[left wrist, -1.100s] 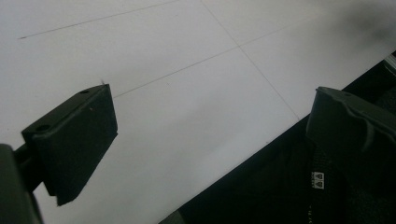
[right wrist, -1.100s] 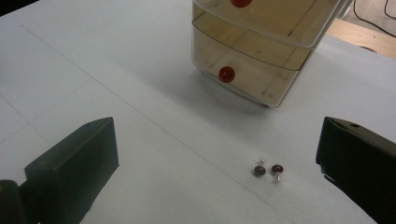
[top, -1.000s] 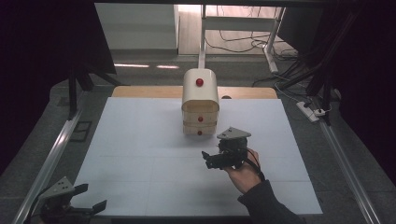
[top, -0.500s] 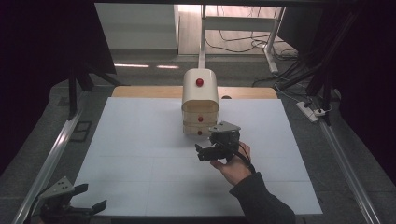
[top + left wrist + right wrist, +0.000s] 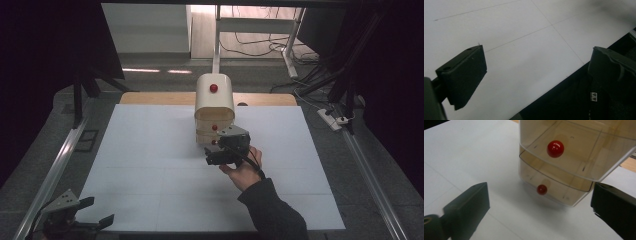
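Scene: small drawer unit (image 5: 214,112) stood on the white sheet (image 5: 150,165) covering the bench, just ahead of the right tool (image 5: 220,152).
Drawer unit: cream domed top with a red knob; two translucent drawers stacked below, each with its own red knob.
Lower drawer (image 5: 554,186): directly ahead of the right tool and between its jaw lines, near but not touched; its small knob (image 5: 541,189) faced the tool.
Upper drawer (image 5: 574,152): above and beyond the tool, with the larger-looking knob (image 5: 555,148).
Why so placed: unit fronts faced the person, so knobs were reachable head-on; the tool was held low and level, probably lined up for the lower knob.
Right tool: jaws wide apart, holding nothing, touching nothing; hand (image 5: 243,170) behind it.
Left tool (image 5: 67,220): well apart from the unit, parked at the near edge of the sheet, likely idle.
Left tool state: jaws apart in its own view (image 5: 534,82), empty, over the bare sheet edge.
Step judged: approach to the lower knob, grasp not yet made.
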A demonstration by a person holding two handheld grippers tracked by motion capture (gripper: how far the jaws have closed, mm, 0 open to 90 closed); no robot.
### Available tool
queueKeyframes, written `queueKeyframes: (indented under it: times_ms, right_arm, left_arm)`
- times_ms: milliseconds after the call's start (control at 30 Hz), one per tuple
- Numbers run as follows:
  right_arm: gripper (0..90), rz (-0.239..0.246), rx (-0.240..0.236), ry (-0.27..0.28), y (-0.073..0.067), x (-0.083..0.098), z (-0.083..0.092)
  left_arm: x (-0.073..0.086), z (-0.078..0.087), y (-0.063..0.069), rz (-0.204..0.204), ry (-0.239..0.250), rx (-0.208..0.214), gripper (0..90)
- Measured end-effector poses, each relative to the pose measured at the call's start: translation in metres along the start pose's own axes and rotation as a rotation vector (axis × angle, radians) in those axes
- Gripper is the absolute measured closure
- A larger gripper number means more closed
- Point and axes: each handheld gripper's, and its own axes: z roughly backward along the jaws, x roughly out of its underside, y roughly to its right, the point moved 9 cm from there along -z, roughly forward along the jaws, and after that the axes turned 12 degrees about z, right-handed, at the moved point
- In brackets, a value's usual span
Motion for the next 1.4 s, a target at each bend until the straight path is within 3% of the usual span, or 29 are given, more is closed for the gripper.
queueKeyframes:
  times_ms: [233, 433, 733, 1100, 1400]
  right_arm:
    - [14.2, -0.015, 0.042, 0.006, 0.007, -0.007, -0.010]
    - [33.6, -0.031, 0.062, 0.020, 0.009, -0.012, -0.016]
    - [58.8, -0.048, 0.138, 0.031, 0.012, -0.018, -0.019]
    - [73.0, -0.103, 0.176, 0.004, 0.011, -0.022, -0.022]
    - [74.8, -0.126, 0.180, -0.008, 0.011, -0.021, -0.021]
  left_arm:
    - [0.000, 0.000, 0.000, 0.001, 0.000, 0.003, 2.4]
    - [0.000, 0.000, 0.000, 0.002, 0.001, 0.003, 2.4]
    - [0.000, 0.000, 0.000, 0.001, 0.001, 0.004, 2.4]
    - [0.000, 0.000, 0.000, 0.000, -0.001, 0.005, 2.5]
    - [0.000, 0.000, 0.000, 0.000, -0.001, 0.004, 2.5]
